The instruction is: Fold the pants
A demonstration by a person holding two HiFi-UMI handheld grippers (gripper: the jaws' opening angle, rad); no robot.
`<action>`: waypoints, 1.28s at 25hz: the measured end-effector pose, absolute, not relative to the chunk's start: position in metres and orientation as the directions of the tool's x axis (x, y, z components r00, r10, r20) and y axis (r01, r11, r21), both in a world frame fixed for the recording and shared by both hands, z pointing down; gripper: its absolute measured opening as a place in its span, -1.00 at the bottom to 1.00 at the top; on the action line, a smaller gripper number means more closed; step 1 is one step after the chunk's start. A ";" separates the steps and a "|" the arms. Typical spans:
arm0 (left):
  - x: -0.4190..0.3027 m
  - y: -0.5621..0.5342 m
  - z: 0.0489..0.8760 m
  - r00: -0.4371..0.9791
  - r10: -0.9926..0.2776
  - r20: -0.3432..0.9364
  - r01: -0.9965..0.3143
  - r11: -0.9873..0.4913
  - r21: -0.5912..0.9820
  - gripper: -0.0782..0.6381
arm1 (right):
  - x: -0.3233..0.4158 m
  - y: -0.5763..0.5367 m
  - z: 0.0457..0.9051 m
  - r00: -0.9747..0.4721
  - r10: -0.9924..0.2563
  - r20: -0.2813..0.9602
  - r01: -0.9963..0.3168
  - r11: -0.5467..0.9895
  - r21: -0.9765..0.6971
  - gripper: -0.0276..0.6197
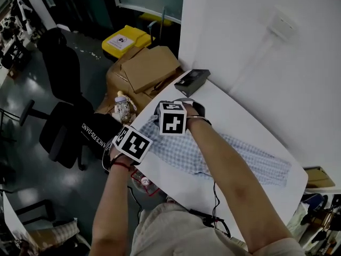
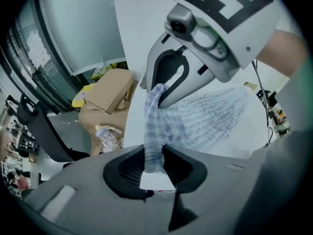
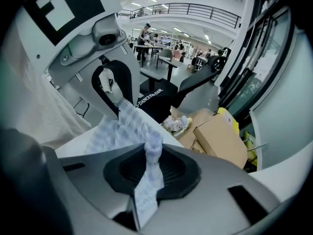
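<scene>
Light blue checked pants lie spread along the white table. Both grippers hover side by side over the pants' left end, pointing steeply down. My left gripper is shut on a bunched strip of the pants' edge, which rises between its pads in the left gripper view. My right gripper is likewise shut on a gathered fold of the cloth. Fabric stretches from one gripper to the other, lifted off the table. Each gripper view shows the other gripper holding the same edge.
A black box rests on the table's far corner. Beyond the table's edge stand cardboard boxes, a yellow bin, a small bottle and a black office chair. A cable trails near the person's body.
</scene>
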State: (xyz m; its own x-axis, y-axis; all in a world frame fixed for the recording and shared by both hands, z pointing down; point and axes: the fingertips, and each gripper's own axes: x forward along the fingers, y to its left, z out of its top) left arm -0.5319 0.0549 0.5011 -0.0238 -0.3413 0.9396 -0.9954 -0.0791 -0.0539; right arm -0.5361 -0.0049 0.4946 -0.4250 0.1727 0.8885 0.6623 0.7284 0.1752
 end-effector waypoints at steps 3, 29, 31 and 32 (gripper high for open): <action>-0.518 0.050 0.483 -0.007 -0.364 0.931 -0.993 -0.111 -0.051 -0.49 | -0.523 -0.010 0.480 -0.454 0.176 0.873 0.653 0.733 0.192 -0.72; 0.011 -0.103 0.443 0.436 -0.343 0.832 -0.784 -0.599 0.164 -0.49 | -0.012 -0.166 0.462 -0.427 0.006 0.904 0.366 0.916 0.167 -0.72; 0.052 -0.114 0.448 0.469 -0.318 0.824 -0.760 -0.621 0.193 -0.49 | 0.028 -0.178 0.469 -0.404 -0.006 0.915 0.337 0.929 0.155 -0.72; 0.071 -0.119 0.451 0.483 -0.306 0.821 -0.748 -0.631 0.205 -0.49 | 0.048 -0.183 0.473 -0.393 -0.011 0.919 0.321 0.935 0.148 -0.72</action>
State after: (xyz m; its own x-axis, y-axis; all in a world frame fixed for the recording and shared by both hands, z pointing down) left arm 0.0710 -0.1193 0.4511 0.4825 -0.3056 0.8209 -0.7479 -0.6315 0.2046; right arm 0.0475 -0.1829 0.4730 -0.3931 -0.0106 0.9194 0.3211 0.9354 0.1481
